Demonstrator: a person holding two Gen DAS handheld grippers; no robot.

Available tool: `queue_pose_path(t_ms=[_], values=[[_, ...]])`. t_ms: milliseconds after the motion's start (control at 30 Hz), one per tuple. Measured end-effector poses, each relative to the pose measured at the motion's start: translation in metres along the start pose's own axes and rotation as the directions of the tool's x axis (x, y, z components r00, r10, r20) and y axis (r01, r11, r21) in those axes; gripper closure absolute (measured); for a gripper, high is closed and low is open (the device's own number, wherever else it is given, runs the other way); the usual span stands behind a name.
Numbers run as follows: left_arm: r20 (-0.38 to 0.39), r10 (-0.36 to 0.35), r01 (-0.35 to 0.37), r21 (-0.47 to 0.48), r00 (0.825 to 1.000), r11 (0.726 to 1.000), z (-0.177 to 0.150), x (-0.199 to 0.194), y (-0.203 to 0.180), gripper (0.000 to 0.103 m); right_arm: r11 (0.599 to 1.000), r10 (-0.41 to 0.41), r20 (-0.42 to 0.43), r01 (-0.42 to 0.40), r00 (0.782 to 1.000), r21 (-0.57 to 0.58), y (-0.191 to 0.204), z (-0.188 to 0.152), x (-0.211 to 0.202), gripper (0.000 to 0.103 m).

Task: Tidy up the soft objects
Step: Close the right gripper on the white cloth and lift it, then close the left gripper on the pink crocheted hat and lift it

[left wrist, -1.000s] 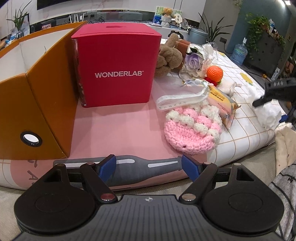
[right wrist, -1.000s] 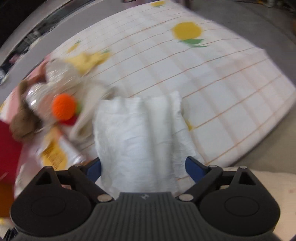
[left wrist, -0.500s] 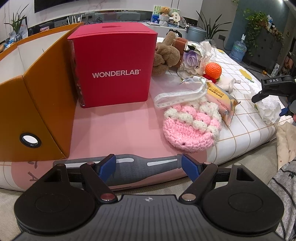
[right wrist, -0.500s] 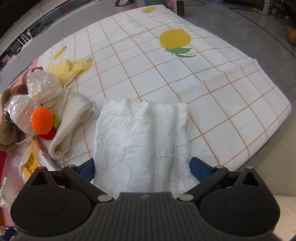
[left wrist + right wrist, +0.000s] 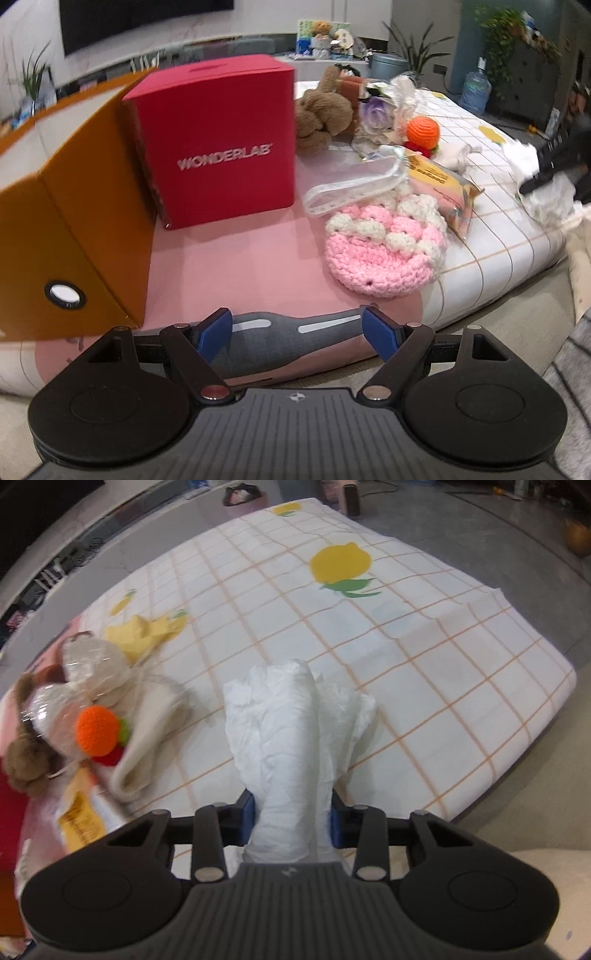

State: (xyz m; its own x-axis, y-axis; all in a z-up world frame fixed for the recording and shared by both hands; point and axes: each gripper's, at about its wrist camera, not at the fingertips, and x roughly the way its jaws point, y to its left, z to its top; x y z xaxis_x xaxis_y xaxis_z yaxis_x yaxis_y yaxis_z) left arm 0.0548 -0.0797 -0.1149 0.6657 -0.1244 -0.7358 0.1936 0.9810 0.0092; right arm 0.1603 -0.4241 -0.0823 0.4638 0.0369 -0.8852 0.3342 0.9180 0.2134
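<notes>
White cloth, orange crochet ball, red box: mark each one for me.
white cloth [image 5: 291, 738]: right wrist view, on the bunched middle fold ahead of the fingers.
orange crochet ball [image 5: 96, 731]: right wrist view, centre of the ball.
red box [image 5: 221, 147]: left wrist view, front face near the lettering.

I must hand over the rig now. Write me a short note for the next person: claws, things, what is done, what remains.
Right claw: jaws have just been closing, now shut on the white cloth, bunched on the checked sheet.
Left claw: open, empty, over the grey item.
Pink crochet pouch, brown plush, orange ball lie loose by the red box.
Done: cloth gripped. Left: put everything away.
</notes>
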Motion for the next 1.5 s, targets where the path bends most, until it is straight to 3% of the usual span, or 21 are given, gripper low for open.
queue_pose_path(t_ms=[267, 367, 633, 900, 1167, 1333, 1500], values=[[0.127, -0.077, 0.065, 0.093, 0.989, 0.994, 0.003, -0.012, -0.022, 0.007, 0.990, 0.043, -0.002, -0.043, 0.999, -0.133, 0.033, -0.012, -0.007, 0.060], [0.121, -0.070, 0.055, 0.119, 0.990, 0.991, 0.010, -0.003, -0.035, 0.005, 0.985, 0.037, -0.018, -0.039, 0.999, -0.168, 0.038, -0.015, -0.004, 0.060], [0.106, -0.123, 0.116, 0.069, 0.987, 0.991, 0.032, 0.020, -0.040, 0.000, 0.983, 0.074, -0.039, -0.080, 0.996, -0.168, 0.034, -0.014, -0.002, 0.060], [0.082, -0.166, 0.164, 0.032, 0.983, 0.986, 0.027, 0.035, -0.033, 0.000, 0.978, 0.067, -0.057, -0.077, 0.996, -0.196, 0.040, -0.014, 0.003, 0.057], [0.101, -0.092, 0.082, 0.099, 0.991, 0.992, 0.020, 0.033, -0.049, 0.000, 0.976, 0.061, -0.057, -0.071, 0.997, -0.205, 0.041, -0.015, 0.001, 0.054], [0.096, -0.086, 0.080, 0.065, 0.992, 0.995, 0.023, 0.032, -0.046, 0.013, 0.975, 0.058, -0.056, -0.069, 0.997, -0.212, 0.042, -0.016, 0.001, 0.054], [0.118, -0.089, 0.082, 0.068, 0.989, 0.994, 0.019, 0.031, -0.045, 0.017, 0.975, 0.058, -0.056, -0.068, 0.997, -0.212, 0.041, -0.016, 0.001, 0.054]])
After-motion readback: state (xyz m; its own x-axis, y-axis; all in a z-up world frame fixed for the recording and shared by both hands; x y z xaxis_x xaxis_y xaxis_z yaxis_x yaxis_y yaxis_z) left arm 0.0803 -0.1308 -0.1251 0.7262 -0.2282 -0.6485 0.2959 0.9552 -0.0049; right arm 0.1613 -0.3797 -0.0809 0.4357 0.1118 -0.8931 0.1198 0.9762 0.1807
